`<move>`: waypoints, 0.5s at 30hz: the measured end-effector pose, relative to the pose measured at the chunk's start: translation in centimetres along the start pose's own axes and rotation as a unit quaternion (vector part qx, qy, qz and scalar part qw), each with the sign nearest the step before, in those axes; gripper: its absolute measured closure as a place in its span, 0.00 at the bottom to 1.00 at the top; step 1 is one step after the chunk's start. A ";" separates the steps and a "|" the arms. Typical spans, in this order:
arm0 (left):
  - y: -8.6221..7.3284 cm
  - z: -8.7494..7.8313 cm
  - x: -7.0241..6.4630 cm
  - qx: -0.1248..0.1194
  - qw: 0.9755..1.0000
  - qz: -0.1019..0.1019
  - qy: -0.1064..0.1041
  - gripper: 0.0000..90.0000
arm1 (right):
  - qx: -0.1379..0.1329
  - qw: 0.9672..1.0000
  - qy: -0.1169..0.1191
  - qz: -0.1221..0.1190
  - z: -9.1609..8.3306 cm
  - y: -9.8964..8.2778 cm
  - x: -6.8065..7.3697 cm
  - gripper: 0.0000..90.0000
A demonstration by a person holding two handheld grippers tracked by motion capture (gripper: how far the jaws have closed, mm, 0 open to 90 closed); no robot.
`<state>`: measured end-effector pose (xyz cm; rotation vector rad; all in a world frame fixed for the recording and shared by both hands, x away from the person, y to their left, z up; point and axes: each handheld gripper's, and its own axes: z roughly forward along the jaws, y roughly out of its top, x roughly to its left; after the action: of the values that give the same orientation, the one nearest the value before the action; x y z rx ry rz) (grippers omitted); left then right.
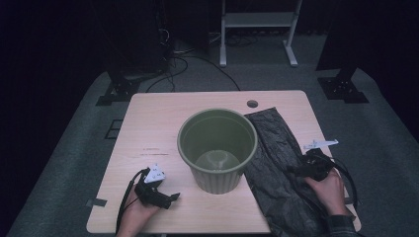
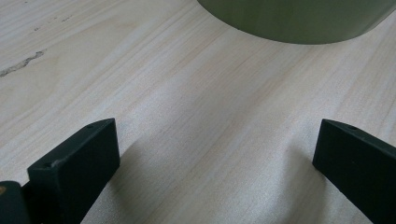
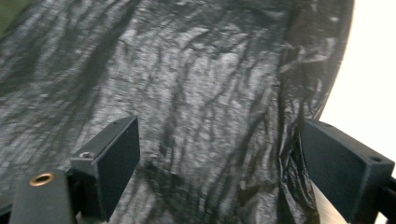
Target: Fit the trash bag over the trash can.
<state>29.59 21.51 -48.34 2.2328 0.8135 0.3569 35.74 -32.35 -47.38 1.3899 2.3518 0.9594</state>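
Black crinkled plastic bin bag is laid flat on the pale wooden desk, touching the green ribbed plastic bin. Judged light, limp, slippery; best pinched at its right edge. Right hand-held gripper is held spread over it; left hand-held gripper gapes, empty, over bare desk.

High view looks down; gripper views, perhaps inches above, share table.
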 end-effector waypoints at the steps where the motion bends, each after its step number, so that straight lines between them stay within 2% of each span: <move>1: 0.0 0.0 0.0 0.000 1.000 0.000 0.000 0.00 | 0.000 1.000 0.001 -0.003 0.1 0.1 0.2 0.14; 12: 0.0 0.0 0.0 0.000 1.000 0.000 0.000 0.00 | -0.001 0.999 0.040 -0.018 1.6 1.7 2.6 0.11; 15: 0.0 0.0 0.0 0.000 1.000 0.000 0.000 0.00 | 0.002 0.999 0.045 -0.027 2.2 2.3 3.5 0.10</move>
<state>29.59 21.51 -48.34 2.2327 0.8140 0.3573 36.65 -27.77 -47.10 1.3042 2.4435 1.0221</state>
